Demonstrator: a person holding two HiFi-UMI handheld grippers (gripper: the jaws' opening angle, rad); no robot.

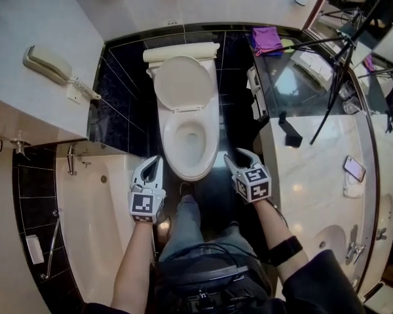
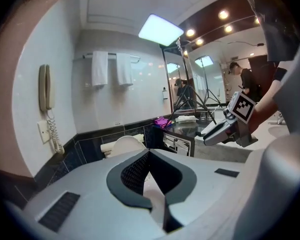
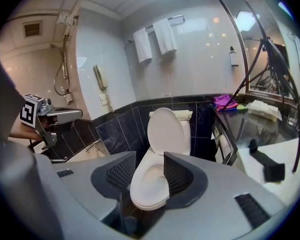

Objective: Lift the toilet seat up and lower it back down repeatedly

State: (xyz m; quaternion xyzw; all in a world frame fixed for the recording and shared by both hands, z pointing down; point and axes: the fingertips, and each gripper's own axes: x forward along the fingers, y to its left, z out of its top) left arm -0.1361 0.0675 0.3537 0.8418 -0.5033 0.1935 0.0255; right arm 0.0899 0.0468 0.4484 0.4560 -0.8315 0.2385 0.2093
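1. Bathroom: black-tiled floor point(image 1: 234, 103) and lower walls, pale walls above. A bathtub point(image 1: 95, 214) lies to the left, and a pale stone surface point(image 1: 314, 182) curves along the right.
2. Nearest: the person's legs and both forearms. The person stands facing the front of the toilet bowl point(image 1: 191, 167).
3. Left gripper point(image 1: 156, 162): held just off the bowl's front left edge, not touching it. Its own view shows the jaws together at the tip, with nothing between them.
4. Right gripper point(image 1: 238, 156): held just off the bowl's front right edge, also clear of it. The jaws stand apart and clamp nothing. Its own view shows the bowl through the gap, untouched.
5. Toilet bowl: open, with the white rim fully exposed.
6. Toilet seat point(image 1: 182, 82): raised, standing upright and leaning back against the cistern point(image 1: 180, 53). Well apart from both grippers. The seat ring and lid cannot be told apart.
7. Right-hand surface: a smartphone point(image 1: 354, 168) lies near its outer edge and a black object point(image 1: 290, 131) lies nearer the toilet. A purple cloth point(image 1: 267, 39) rests at the far end, and dark tripod legs point(image 1: 333, 84) stand over the darker section.
8. Farthest: a wall telephone point(image 1: 47, 64) with a coiled cord on the left wall. Two white towels point(image 3: 155, 40) hang on a rail high above the cistern.
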